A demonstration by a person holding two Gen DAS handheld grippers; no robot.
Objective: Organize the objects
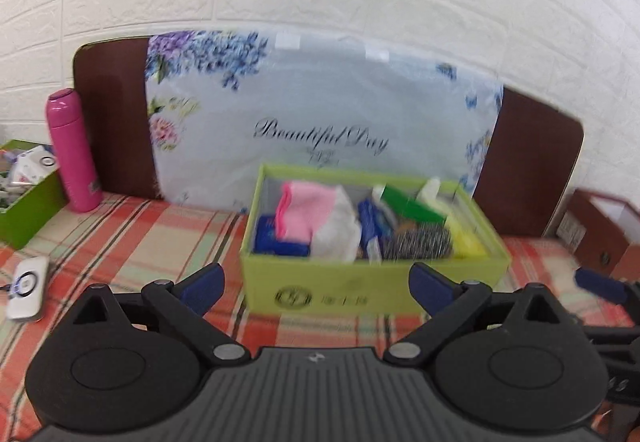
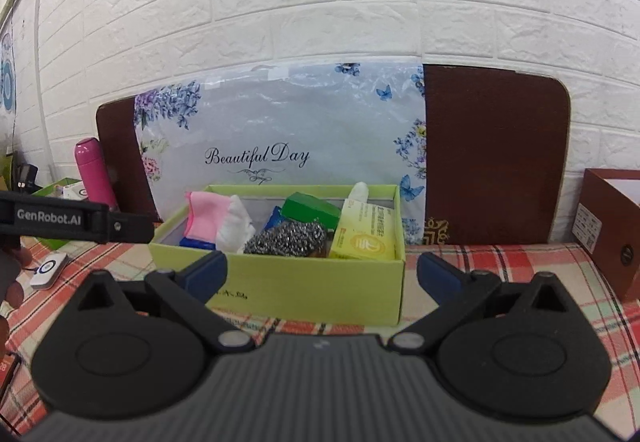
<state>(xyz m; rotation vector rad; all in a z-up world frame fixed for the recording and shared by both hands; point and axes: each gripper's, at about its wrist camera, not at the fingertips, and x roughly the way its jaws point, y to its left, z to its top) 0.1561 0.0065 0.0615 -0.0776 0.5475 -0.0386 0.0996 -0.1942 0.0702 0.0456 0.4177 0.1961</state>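
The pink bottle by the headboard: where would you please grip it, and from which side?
Probably around the middle of the pink bottle, coming from the front: it stands upright, slightly tilted, with a smooth round body. The headboard blocks the rear and a green box crowds its left.

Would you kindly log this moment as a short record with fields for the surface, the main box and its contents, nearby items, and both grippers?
surface: plaid cloth
main box: light green box, open, no lid on it
contents: pink cloth, white cloth, metal scourer, green carton, yellow carton
behind box: floral bag reading Beautiful Day, leaning on a brown board
to its left: pink bottle, upright
to its right: brown box
left gripper: open, empty
right gripper: open, empty
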